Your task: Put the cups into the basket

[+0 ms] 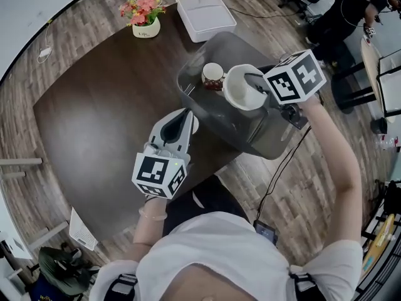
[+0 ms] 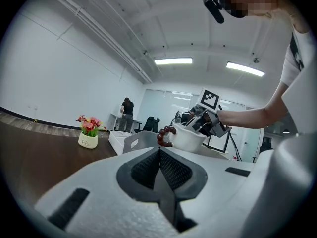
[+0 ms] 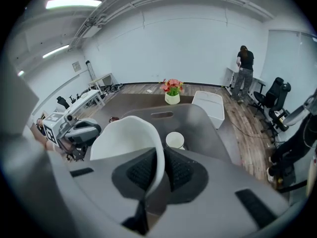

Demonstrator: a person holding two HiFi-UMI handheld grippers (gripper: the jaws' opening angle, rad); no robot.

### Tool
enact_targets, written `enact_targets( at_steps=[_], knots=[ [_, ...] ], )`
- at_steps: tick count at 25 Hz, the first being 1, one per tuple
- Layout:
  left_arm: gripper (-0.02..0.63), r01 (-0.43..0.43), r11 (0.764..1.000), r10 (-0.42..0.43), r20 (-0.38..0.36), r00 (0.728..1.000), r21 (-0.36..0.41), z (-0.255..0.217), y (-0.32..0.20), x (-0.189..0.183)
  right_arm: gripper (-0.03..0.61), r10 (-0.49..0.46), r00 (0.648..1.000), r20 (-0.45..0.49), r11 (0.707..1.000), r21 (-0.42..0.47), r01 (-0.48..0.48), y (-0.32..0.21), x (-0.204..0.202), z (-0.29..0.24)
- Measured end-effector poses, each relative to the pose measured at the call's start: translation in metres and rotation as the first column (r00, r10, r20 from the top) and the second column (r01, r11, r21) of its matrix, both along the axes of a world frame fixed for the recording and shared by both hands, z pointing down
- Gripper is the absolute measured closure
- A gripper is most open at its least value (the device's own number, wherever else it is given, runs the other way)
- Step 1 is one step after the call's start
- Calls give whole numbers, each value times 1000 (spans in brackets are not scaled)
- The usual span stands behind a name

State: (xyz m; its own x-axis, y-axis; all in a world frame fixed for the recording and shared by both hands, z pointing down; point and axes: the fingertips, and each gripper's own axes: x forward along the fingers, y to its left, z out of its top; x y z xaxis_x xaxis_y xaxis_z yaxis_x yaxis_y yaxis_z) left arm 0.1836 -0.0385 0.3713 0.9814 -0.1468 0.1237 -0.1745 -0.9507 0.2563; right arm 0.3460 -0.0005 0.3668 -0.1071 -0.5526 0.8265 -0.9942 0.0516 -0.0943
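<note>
A grey basket [image 1: 276, 137] stands on the dark table [image 1: 100, 111] near its right edge. Inside it sits a red-patterned cup [image 1: 213, 75], which is white inside [image 3: 175, 140]. My right gripper [image 1: 254, 83] is shut on the rim of a plain white cup [image 1: 243, 88] and holds it above the basket. In the right gripper view the cup's wall [image 3: 129, 140] runs between the pads [image 3: 181, 172]. My left gripper [image 1: 182, 121] hovers just left of the basket, shut and empty [image 2: 161, 167]. It faces the held cup [image 2: 190, 137] and the basket [image 2: 136, 142].
A pot of pink flowers [image 1: 145, 19] and a white box [image 1: 205, 14] stand at the table's far side. A cable runs from the box across the wooden floor. A person [image 1: 351, 8] and office chairs are at the back right.
</note>
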Motion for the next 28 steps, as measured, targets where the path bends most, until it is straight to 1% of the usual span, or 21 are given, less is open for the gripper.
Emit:
enact_targets(
  at_steps=[2,5,9,14,18,22,28],
  knots=[
    [604,27,1000,-27,7,1000,-9,7,-4,-2,535,-7,1000,30,1000,-14,8,-2,-1,22],
    [604,74,997,-73,35,997,-23,19,-13,-6,535,-4,999,46,1000,-29,6,-8,0,54],
    [604,113,993,-110,73,991,-35,36,-22,-7,535,35,997,73,998,-45,-31,-15,8,92],
    [604,138,989,-133,84,987,-48,46,-25,-4,534,122,987,102,990,-88,-113,-15,15,131],
    [604,144,988,-138,86,987,-63,53,-27,-1,534,181,975,128,979,-121,-166,-14,11,156],
    [604,154,986,-148,95,984,-63,59,-31,0,534,194,974,119,974,-140,-177,-15,5,175],
    [604,188,977,-178,106,978,-95,71,-41,-4,532,234,956,175,965,-164,-206,-21,-7,198]
  ],
)
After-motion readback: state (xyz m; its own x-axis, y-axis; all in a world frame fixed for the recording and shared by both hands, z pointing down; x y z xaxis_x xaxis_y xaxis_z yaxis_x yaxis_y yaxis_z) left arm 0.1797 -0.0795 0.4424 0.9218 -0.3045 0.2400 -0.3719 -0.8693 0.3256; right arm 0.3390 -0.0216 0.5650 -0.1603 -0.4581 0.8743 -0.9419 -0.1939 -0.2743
